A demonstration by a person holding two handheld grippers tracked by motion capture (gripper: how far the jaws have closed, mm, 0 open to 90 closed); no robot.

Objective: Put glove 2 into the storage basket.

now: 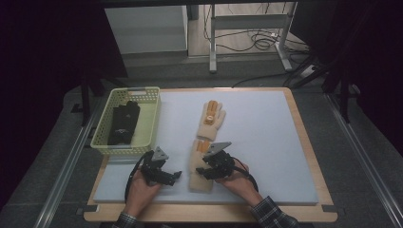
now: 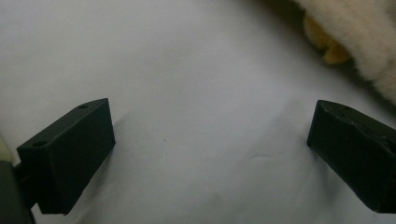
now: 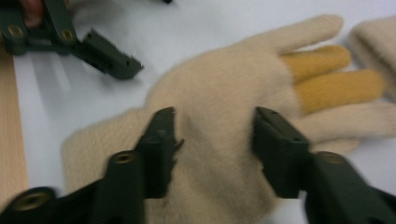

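Two cream knitted gloves with orange fingers lie on the pale mat (image 1: 256, 142). The far glove (image 1: 211, 118) rests flat near the middle. The near glove (image 1: 197, 178) (image 3: 219, 93) lies by the front edge. My right gripper (image 1: 205, 170) (image 3: 215, 135) is down on this glove's palm, jaws apart with the fabric between them and no clear squeeze on it. Just left of that glove my left gripper (image 1: 177, 175) (image 2: 210, 140) stands wide open over bare mat, nothing between its jaws. An edge of the near glove (image 2: 369, 37) lies at the upper right of the left gripper view.
A pale green basket (image 1: 152, 118) stands at the mat's left edge with black folded items (image 1: 122, 123) inside. The wooden table border (image 1: 309, 142) frames the mat. The left gripper (image 3: 112, 60) lies close to the near glove's cuff side.
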